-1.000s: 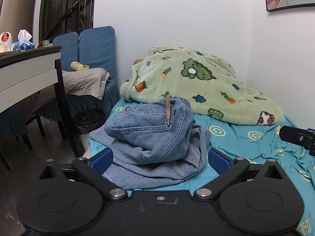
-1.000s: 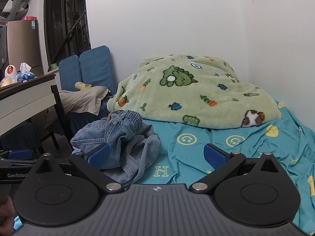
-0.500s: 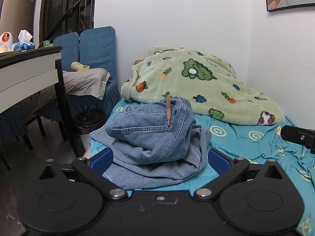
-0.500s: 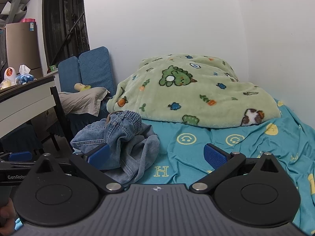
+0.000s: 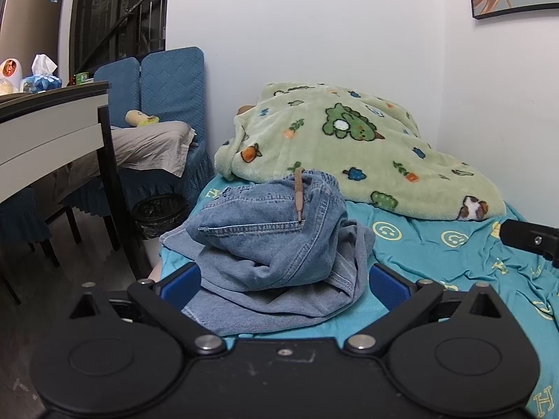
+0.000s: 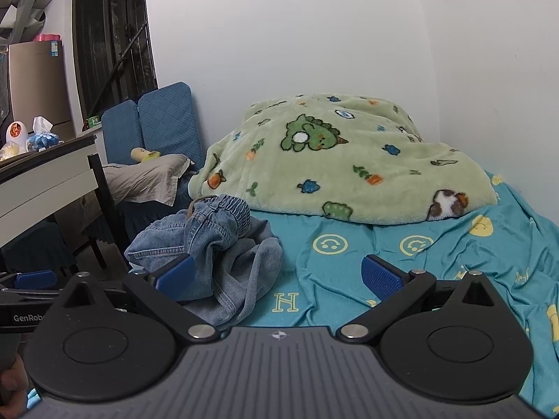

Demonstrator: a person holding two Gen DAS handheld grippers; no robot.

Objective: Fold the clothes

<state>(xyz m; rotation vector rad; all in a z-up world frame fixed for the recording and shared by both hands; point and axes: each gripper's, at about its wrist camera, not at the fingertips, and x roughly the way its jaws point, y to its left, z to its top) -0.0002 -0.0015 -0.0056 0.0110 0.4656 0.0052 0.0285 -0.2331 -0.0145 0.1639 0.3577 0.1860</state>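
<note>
A crumpled pair of blue denim jeans (image 5: pixel 276 244) lies in a heap at the near left corner of the bed. In the right wrist view the jeans (image 6: pixel 213 244) sit to the left. My left gripper (image 5: pixel 284 282) is open, its blue pads on either side of the heap's near edge, holding nothing. My right gripper (image 6: pixel 277 276) is open and empty over the teal sheet, its left pad just in front of the jeans. The right gripper's tip (image 5: pixel 527 239) shows at the right edge of the left wrist view.
A green cartoon fleece blanket (image 5: pixel 353 153) is piled at the head of the bed on the teal smiley sheet (image 6: pixel 401 272). Left of the bed stand a table (image 5: pixel 49 132), blue chairs (image 5: pixel 167 80) with a grey cloth, and a black bin (image 5: pixel 159 209). Walls bound the bed behind and right.
Both grippers stay open. The views have barely shifted; the right gripper has drifted slightly to the right. The jeans have not moved.
</note>
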